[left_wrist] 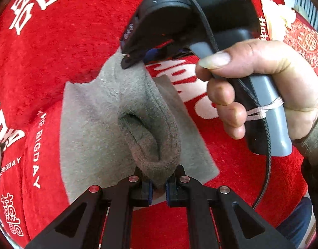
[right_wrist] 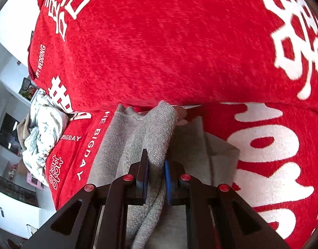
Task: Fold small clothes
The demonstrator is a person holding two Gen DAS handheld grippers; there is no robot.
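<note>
Black tongs [left_wrist: 159,188], blue pads, seemingly olive sleeve [left_wrist: 316,132].

Left gripper [left_wrist: 159,188] at the bottom edge, jaws pinched on a thick rolled hem of the grey garment [left_wrist: 92,128]. Garment spread over the red cover [left_wrist: 75,47] with white lettering, one fold lifted into a ridge between the two tools. Right gripper [left_wrist: 130,59] above, tip clamped on the far end of that ridge, apparently on the hem. Hand [left_wrist: 262,87] wrapped round its grey handle, black cable [left_wrist: 268,166] trailing down.
</note>
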